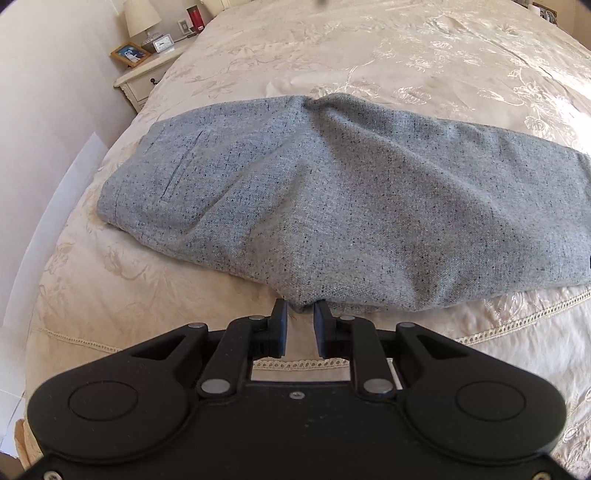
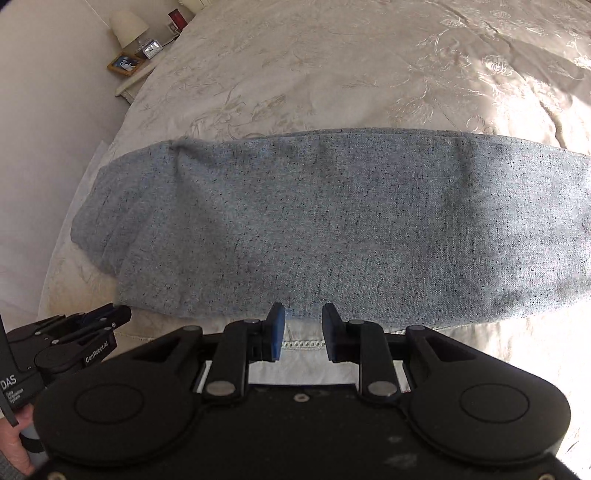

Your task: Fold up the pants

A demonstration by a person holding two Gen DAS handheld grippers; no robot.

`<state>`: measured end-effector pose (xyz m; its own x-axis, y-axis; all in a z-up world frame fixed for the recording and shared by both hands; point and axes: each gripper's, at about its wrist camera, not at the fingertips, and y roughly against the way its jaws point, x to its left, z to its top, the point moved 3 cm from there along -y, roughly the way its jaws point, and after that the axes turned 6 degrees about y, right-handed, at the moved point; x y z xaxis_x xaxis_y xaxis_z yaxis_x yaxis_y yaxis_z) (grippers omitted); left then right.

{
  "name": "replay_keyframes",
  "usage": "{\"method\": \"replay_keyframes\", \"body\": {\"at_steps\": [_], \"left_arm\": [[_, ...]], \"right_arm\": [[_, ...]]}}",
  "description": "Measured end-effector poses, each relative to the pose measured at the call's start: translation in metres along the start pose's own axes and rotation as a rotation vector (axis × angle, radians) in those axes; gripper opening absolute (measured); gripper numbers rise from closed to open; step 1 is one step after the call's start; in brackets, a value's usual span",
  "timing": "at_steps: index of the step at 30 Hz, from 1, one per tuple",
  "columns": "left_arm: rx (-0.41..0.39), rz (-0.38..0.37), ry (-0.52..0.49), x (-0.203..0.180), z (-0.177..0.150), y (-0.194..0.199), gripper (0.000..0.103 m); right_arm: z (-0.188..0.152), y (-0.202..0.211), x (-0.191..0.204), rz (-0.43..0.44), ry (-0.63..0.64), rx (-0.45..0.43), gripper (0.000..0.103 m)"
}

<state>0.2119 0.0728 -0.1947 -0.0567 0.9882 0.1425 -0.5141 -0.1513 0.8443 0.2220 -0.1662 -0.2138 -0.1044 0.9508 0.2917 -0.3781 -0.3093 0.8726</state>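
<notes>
Grey speckled woven pants (image 1: 332, 192), already folded lengthwise on the cream embroidered bedspread (image 1: 406, 55), await a crosswise fold; the near edge must be gripped by both grippers, left (image 1: 300, 314) and right (image 2: 303, 317), whose fingers stand apart, empty.

One pair of grey speckled pants (image 1: 332, 192) lies across one bed (image 1: 406, 55), which is covered by one cream embroidered bedspread. The pants show one slit pocket (image 1: 183, 166) at their left end. Two tools are present: the left tool (image 1: 299, 314) and the right tool (image 2: 303, 317), each with two blue-padded fingers. One hand (image 2: 16, 443) shows at the near left. At the far left stands one nightstand (image 1: 147, 77), carrying one lamp (image 1: 142, 18), one small clock (image 1: 162, 43) and one framed photograph (image 1: 130, 53). One red object (image 1: 194, 16) sits just behind them.
</notes>
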Motion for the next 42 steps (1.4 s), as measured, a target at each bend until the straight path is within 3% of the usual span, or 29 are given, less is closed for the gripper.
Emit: {"method": "replay_keyframes", "body": {"at_steps": [4,10,11,12,14,17,18,19,20,24,27,31,38,39,42], "left_arm": [[0.031,0.013,0.033,0.002,0.004,-0.015,0.028],[0.104,0.084,-0.06,-0.015,0.004,-0.041,0.025],[0.11,0.09,-0.045,-0.013,0.005,-0.039,0.016],[0.112,0.093,-0.005,-0.008,0.006,-0.034,0.013],[0.118,0.102,0.083,0.007,0.006,-0.019,0.011],[0.133,0.111,0.107,0.017,0.0,-0.002,0.008],[0.135,0.139,0.09,0.017,-0.002,-0.001,0.002],[0.129,0.216,0.064,0.018,-0.004,-0.001,0.002],[0.127,0.239,0.063,0.022,-0.006,-0.003,0.002],[0.185,0.167,0.163,0.051,-0.006,-0.012,0.003],[0.139,0.158,0.139,0.063,0.01,-0.009,0.014],[0.097,0.134,0.113,0.073,0.047,-0.019,0.014],[-0.012,0.109,-0.087,0.062,0.114,-0.062,0.016],[-0.002,0.121,-0.124,0.062,0.116,-0.074,0.017],[0.113,0.249,-0.199,0.076,0.114,-0.126,0.017]], "right_arm": [[0.002,-0.004,-0.004,0.001,-0.008,0.011,0.026],[0.003,-0.003,-0.009,-0.005,0.005,0.008,0.025],[0.004,-0.004,-0.01,-0.011,0.009,0.006,0.025],[0.006,-0.005,-0.012,-0.019,0.012,0.004,0.025],[0.01,-0.006,-0.015,-0.03,0.015,0.002,0.025],[0.019,-0.005,-0.02,-0.03,0.001,-0.016,0.025],[0.022,-0.005,-0.022,-0.028,-0.004,-0.02,0.026],[0.024,-0.006,-0.024,-0.026,-0.007,-0.021,0.025],[0.026,-0.007,-0.026,-0.025,-0.008,-0.02,0.025],[0.035,-0.012,-0.026,-0.019,-0.002,-0.02,0.025],[0.045,-0.017,-0.022,-0.006,0.015,-0.026,0.026],[0.066,-0.031,-0.013,0.021,0.045,-0.031,0.025],[0.104,-0.062,0.021,0.069,0.106,-0.059,0.025],[0.107,-0.066,0.027,0.074,0.115,-0.063,0.026],[0.116,-0.077,0.044,0.086,0.144,-0.067,0.025]]}}
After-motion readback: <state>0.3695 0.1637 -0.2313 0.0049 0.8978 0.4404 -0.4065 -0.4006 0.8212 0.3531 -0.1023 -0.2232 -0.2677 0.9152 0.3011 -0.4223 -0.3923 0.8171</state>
